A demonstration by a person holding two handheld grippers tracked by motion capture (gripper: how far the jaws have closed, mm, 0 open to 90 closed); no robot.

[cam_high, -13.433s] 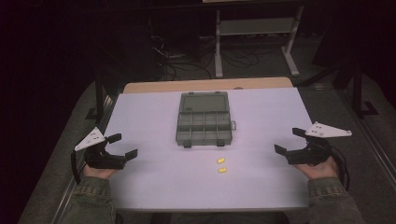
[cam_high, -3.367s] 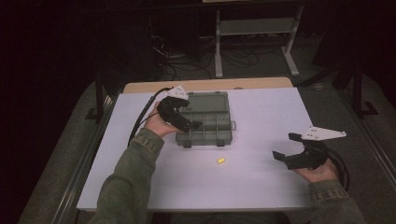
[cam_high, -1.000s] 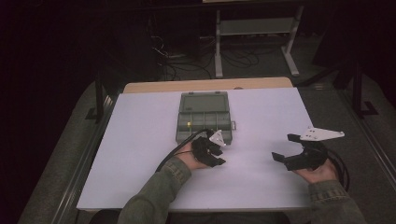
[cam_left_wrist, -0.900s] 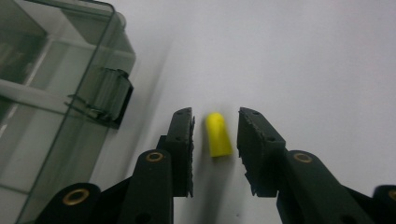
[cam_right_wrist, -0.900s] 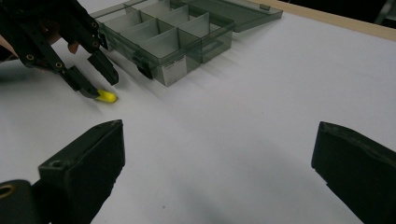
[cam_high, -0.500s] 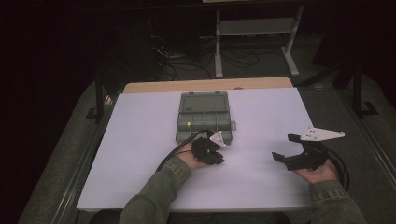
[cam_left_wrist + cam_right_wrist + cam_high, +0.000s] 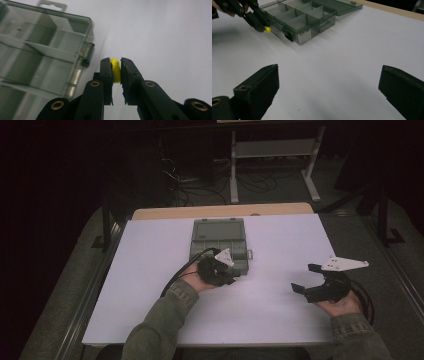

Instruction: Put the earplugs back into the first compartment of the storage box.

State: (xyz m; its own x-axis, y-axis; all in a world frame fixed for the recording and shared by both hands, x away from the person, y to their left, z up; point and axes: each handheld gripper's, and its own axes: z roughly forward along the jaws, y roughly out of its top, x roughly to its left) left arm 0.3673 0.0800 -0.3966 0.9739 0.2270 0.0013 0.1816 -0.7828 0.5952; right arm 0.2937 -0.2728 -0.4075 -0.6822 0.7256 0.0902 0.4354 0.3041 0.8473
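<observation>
A clear grey compartment box [image 7: 220, 242] lies open at the far middle of the white table [image 7: 145, 285]. Just in front of its near edge, my left gripper [image 7: 235, 276] is shut on a small yellow piece [image 7: 115, 70], which is pinched between the two pads close to the tips. The left gripper view has the box [image 7: 37, 57] right beside the jaws, on their left. In the right gripper view the left gripper [image 7: 263, 27] holds the yellow piece [image 7: 267, 29] a little above the table, by the box's [image 7: 299, 17] corner. My right gripper [image 7: 304, 279] stands open at the right with nothing between its jaws.
The box's lid [image 7: 219, 227] lies folded back towards the far side. A wooden strip [image 7: 220, 211] edges the table at the back. Beyond it are dark floor, cables and a metal stand [image 7: 270, 150].
My left gripper has lifted slightly and shifted towards the box's near edge. The right hand has stayed where it was.
</observation>
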